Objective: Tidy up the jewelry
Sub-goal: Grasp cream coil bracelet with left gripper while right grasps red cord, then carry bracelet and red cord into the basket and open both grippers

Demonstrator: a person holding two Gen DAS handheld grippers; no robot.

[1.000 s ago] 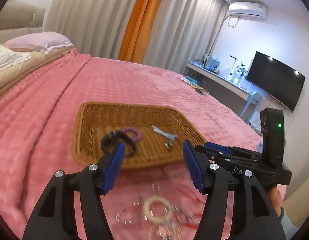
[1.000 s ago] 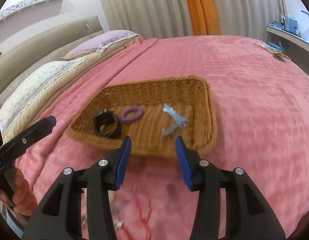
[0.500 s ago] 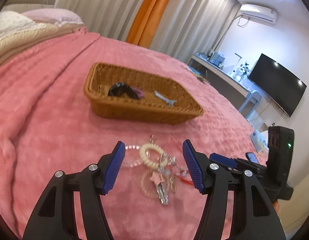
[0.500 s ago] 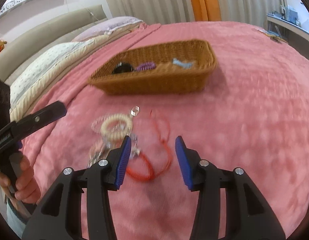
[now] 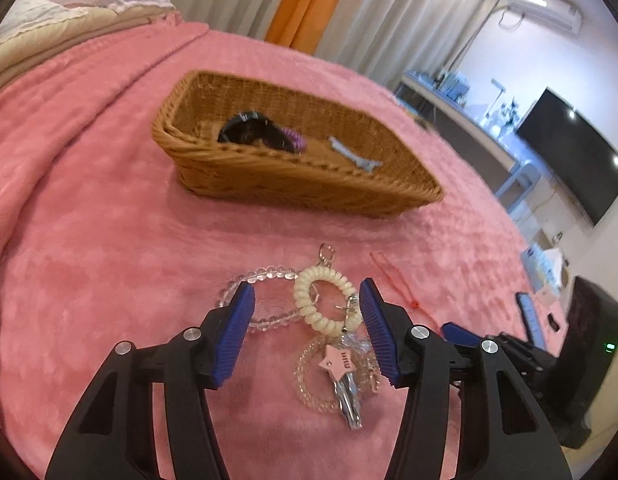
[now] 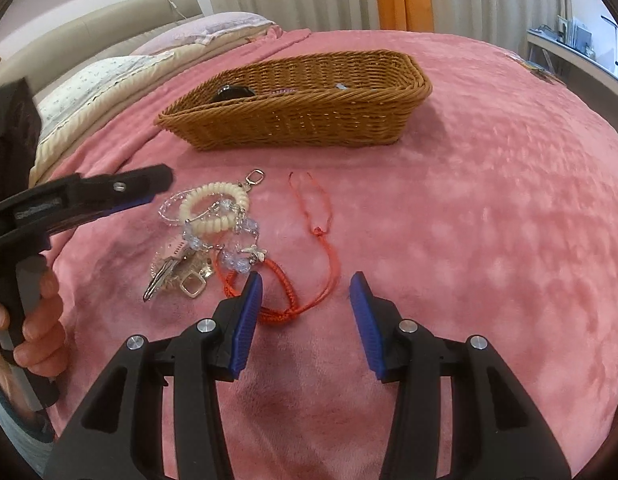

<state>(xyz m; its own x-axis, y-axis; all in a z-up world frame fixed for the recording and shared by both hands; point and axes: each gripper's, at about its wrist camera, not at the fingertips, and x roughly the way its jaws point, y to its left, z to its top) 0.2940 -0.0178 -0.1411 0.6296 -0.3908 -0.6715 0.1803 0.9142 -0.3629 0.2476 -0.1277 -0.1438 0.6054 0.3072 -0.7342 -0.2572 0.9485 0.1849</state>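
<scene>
The left gripper [image 5: 307, 326] gapes wide, holding nothing, its pads flanking the cream coil [image 5: 324, 300] on the blanket [image 5: 109, 240]. The right gripper [image 6: 306, 314] is equally wide and empty, its left pad just over the red cord [image 6: 287, 292]. The jewelry pile [image 6: 207, 236] lies at its 11 o'clock, the basket [image 6: 301, 120] at 12.

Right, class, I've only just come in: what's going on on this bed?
A person holds a gripper in each hand, sorting jewelry on a pink blanket. The wicker basket already holds a few pieces. A loose pile lies in front of it. The left gripper is open around the cream coil bracelet; the right gripper, also open, is by the red cord bracelet. Nothing is gripped.
</scene>
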